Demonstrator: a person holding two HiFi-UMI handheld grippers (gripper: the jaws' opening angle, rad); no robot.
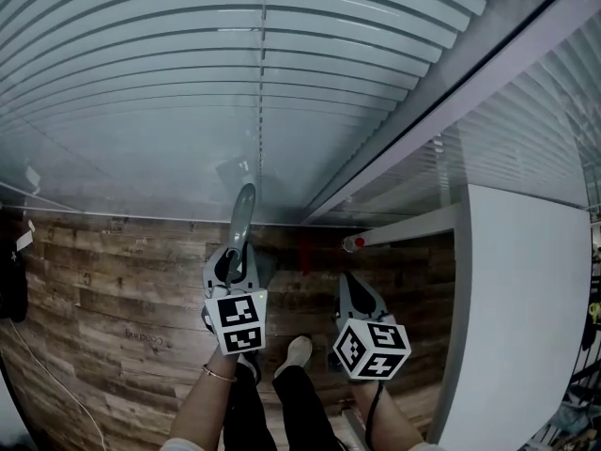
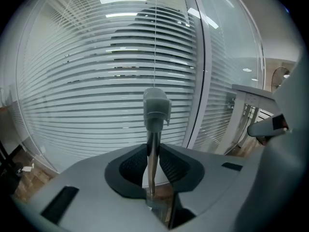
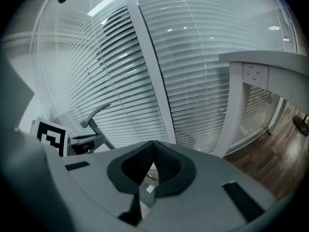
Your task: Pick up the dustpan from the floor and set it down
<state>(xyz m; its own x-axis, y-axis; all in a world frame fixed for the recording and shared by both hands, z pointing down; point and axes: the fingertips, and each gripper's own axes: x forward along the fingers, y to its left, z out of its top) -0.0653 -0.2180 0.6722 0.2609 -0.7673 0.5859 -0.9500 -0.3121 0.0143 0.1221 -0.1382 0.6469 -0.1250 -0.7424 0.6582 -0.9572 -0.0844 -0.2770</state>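
- Both forearms reach in from the bottom edge of the head view, and both grippers are angled down toward the foot of the window blinds (image 1: pixel 188 64).
- The left gripper (image 1: pixel 239 252) is clamped on the thin metal shaft of the dustpan handle (image 2: pixel 155 111). The handle's grey grip end rises upright in front of the blinds.
- The right gripper (image 3: pixel 153 157) is just beside it, its pads meeting at the tips with nothing between them.
- The pan itself is hidden beneath the left gripper, so I cannot tell whether it touches the wooden floor (image 1: pixel 122 289).

An office, by the look of it: I stand on wood-plank flooring (image 1: pixel 122 289) facing glass partition walls (image 1: pixel 122 181) hung with white venetian blinds (image 1: pixel 282 64), a white desk (image 1: pixel 526 299) at my right.
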